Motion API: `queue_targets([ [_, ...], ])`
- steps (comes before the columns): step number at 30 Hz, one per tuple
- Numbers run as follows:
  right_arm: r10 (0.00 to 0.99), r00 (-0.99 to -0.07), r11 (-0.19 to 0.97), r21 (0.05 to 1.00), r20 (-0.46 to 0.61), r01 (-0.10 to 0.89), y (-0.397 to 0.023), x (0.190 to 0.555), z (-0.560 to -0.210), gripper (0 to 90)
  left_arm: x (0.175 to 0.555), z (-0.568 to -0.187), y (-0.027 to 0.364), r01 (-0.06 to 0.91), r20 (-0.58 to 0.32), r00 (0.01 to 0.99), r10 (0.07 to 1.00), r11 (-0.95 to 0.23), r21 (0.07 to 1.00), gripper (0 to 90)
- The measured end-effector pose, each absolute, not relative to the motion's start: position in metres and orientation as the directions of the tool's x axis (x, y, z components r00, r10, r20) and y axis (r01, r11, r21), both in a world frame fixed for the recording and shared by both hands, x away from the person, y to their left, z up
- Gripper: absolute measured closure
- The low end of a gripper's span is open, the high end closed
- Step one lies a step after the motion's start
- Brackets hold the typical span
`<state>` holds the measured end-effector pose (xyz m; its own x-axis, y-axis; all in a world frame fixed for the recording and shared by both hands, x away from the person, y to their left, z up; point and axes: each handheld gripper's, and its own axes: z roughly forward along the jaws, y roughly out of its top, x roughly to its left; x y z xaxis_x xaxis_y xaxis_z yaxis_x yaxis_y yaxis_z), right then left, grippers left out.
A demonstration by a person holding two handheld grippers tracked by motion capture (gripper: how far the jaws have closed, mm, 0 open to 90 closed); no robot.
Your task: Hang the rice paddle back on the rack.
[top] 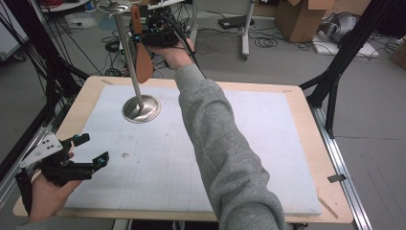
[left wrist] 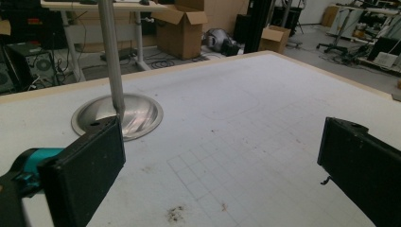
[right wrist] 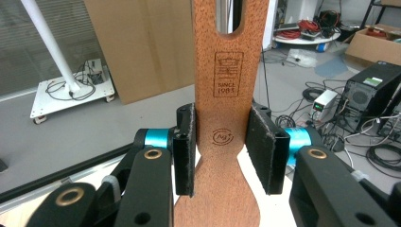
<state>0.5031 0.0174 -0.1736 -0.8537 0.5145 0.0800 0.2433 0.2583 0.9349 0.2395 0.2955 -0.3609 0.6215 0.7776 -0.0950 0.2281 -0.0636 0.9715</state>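
Holding a wooden spatula (top: 142,60) up beyond the far edge of the table (top: 306,143), the right gripper (top: 154,37) is stretched out at the end of a long grey sleeve (top: 225,153). Its jaws are closed on the spatula's handle, one pad pressed to each narrow edge, as the right gripper view shows: the spatula (right wrist: 224,94) runs straight up between the pads, with a burnt-in stamp just above the grip and a long slot near its upper end. Seen from the high view, the spatula stands nearly upright, its long axis vertical, the broad rounded blade pointing down and the slim handle end pointing up. It hangs in the air just beside the steel pole (top: 128,52) of a stand, whose round base (top: 141,109) sits on the white mat (top: 268,158) near the table's far left part. Whether the spatula touches the pole I cannot tell.

The left gripper (top: 91,151) rests low at the near left corner, held in a hand (top: 48,196), with its jaws spread wide apart and nothing between them. In the left gripper view the base (left wrist: 137,116) and pole (left wrist: 111,56) stand ahead, with faint grid lines and some dark smudges on the mat (left wrist: 246,127). Cardboard boxes (left wrist: 182,28) and cables lie on the floor behind.
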Motion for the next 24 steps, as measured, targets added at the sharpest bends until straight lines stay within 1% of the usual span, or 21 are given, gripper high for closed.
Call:
queue_targets([
  [9, 0.510, -0.856, 0.253, 0.935, 0.089, 0.247, 0.018, 0.505, -0.178, 64.6, 0.239, -0.361, 0.301, 0.224, -0.100, 0.610, 0.786, -0.051, 0.973, 2.0],
  [15, 0.518, -0.853, 0.256, 0.938, 0.070, 0.233, 0.018, 0.503, -0.179, 63.7, 0.240, -0.362, 0.298, 0.229, -0.101, 0.611, 0.785, -0.053, 0.972, 2.0],
  [17, 0.517, -0.853, 0.247, 0.941, 0.074, 0.231, 0.016, 0.502, -0.182, 56.3, 0.241, -0.363, 0.296, 0.234, -0.101, 0.614, 0.783, -0.059, 0.970, 2.0],
  [18, 0.517, -0.853, 0.247, 0.941, 0.074, 0.231, 0.016, 0.502, -0.182, 56.3, 0.241, -0.364, 0.295, 0.236, -0.102, 0.617, 0.780, -0.061, 0.970, 2.0],
  [22, 0.522, -0.850, 0.229, 0.947, 0.076, 0.225, 0.008, 0.500, -0.188, 51.2, 0.243, -0.365, 0.294, 0.241, -0.105, 0.618, 0.779, -0.060, 0.969, 2.0],
  [24, 0.530, -0.845, 0.237, 0.946, 0.066, 0.222, 0.003, 0.499, -0.192, 50.8, 0.243, -0.365, 0.294, 0.244, -0.108, 0.618, 0.779, -0.059, 0.968, 2.0],
])
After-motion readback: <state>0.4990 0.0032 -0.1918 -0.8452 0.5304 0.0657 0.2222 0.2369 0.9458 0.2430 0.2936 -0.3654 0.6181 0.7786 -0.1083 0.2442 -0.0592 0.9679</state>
